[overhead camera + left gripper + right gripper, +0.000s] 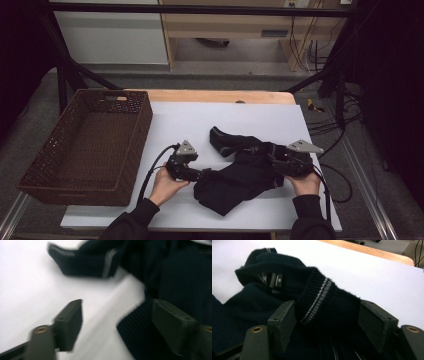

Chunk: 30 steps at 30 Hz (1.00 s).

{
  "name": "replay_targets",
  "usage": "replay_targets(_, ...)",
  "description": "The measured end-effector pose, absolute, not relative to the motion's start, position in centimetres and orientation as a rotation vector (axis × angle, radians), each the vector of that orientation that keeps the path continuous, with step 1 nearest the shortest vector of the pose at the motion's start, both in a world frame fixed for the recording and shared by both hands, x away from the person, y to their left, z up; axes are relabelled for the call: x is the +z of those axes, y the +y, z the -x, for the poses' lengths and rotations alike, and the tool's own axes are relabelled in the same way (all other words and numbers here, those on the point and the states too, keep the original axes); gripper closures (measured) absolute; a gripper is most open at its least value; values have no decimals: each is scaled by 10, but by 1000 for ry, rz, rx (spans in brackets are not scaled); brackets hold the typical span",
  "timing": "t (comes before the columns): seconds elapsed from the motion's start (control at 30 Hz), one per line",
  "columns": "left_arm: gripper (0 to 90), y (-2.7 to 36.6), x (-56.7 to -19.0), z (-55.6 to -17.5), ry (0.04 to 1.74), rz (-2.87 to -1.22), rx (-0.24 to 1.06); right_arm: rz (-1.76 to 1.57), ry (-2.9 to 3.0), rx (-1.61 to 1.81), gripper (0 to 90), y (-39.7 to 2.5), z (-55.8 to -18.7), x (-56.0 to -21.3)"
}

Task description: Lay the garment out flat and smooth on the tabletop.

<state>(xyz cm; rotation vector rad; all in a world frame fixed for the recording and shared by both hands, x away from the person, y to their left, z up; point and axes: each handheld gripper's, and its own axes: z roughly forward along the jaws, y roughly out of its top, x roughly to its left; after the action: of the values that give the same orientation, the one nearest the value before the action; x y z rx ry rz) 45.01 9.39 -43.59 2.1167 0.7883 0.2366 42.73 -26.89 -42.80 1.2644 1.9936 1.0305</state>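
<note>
Dark knit sweater (240,180) lay crumpled on the white sheet (200,120), between the two claws. Left gripper (200,174), jaws apart, sat at the garment's left edge; in its own view one pad (68,323) was over bare sheet, the other over fabric. Better to slide further in before closing. Right gripper (327,325) was also spread wide, straddling the striped ribbed band (318,300), not yet clamped; closing on that thick band should hold best. Wicker basket (87,145) stood well left of the left claw. Count: one sweater, one basket, two grippers.
</note>
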Motion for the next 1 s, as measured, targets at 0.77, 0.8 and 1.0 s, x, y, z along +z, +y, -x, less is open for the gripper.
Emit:
replay_targets(0.77, 128, 47, -442, -510, 743, -2187, 312, -1242, 2092, 984, 720, -270, -432, -433)
replay_targets(0.8, 136, 44, -442, -510, 729, -2191, 312, -1243, 2088, 987, 681, -270, -432, -433)
replay_targets(1.0, 225, 27, -443, -509, 666, -2218, 367, -1256, 2025, 982, 391, -272, -431, -429)
